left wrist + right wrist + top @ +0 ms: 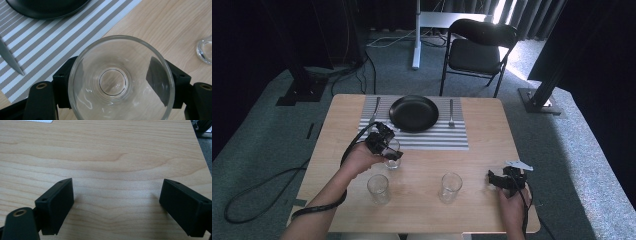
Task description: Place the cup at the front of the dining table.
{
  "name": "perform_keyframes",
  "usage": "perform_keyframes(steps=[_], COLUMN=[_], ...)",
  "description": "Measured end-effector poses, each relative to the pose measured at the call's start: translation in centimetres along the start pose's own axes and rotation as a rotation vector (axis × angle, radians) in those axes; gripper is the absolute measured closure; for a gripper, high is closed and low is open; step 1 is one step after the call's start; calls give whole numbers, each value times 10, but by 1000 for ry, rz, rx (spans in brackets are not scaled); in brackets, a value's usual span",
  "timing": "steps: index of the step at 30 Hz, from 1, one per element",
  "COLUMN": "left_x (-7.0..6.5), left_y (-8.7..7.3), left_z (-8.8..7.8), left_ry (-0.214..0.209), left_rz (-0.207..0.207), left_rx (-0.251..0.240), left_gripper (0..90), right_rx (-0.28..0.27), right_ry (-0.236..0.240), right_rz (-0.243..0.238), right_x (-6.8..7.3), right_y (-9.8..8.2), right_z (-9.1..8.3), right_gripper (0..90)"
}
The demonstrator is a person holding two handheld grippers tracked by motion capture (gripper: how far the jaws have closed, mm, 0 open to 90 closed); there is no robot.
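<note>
A clear empty drinking glass (115, 82) sits between the two black jaws of my left gripper (121, 83), which is shut on its sides. From above, that gripper (388, 149) and its glass (393, 161) are just in front of the striped placemat (432, 139), near its left end. A black plate (414, 113) rests on the mat, with a knife (374, 111) to its left and a fork (451, 112) to its right. My right gripper (501, 180) rests low near the table's right front, and its jaws (117, 205) stand open over bare wood.
Two more empty glasses (378, 188) (450, 186) stand near the front edge of the wooden table (482, 150); one glass (205, 50) shows at the right edge of the left gripper view. A black folding chair (477, 50) stands beyond the table.
</note>
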State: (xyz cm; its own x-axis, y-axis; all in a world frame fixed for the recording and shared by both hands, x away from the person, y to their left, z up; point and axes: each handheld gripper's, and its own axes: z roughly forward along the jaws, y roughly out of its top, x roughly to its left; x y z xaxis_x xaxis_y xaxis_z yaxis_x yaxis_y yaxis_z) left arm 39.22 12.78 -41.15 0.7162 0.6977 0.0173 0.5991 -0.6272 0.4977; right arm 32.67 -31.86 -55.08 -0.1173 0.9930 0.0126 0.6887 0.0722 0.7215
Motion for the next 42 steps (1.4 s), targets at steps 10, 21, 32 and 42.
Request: perform_keyframes(steps=[10, 21, 32, 42], left_x=[17, 34, 53, 71], left_y=[-1, 3, 16, 24], left_z=[0, 1, 6, 14], left_ry=[25, 67, 96, 133], left_rz=[-75, -158, -220, -251], left_rx=[-27, -49, -58, -45], left_gripper=[288, 288, 288, 288], right_rx=[0, 0, 0, 0], right_ry=[0, 0, 0, 0], right_rz=[0, 0, 0, 0], right_x=[0, 0, 0, 0], right_y=[0, 0, 0, 0], right_z=[0, 0, 0, 0], right_gripper=[117, 117, 117, 117])
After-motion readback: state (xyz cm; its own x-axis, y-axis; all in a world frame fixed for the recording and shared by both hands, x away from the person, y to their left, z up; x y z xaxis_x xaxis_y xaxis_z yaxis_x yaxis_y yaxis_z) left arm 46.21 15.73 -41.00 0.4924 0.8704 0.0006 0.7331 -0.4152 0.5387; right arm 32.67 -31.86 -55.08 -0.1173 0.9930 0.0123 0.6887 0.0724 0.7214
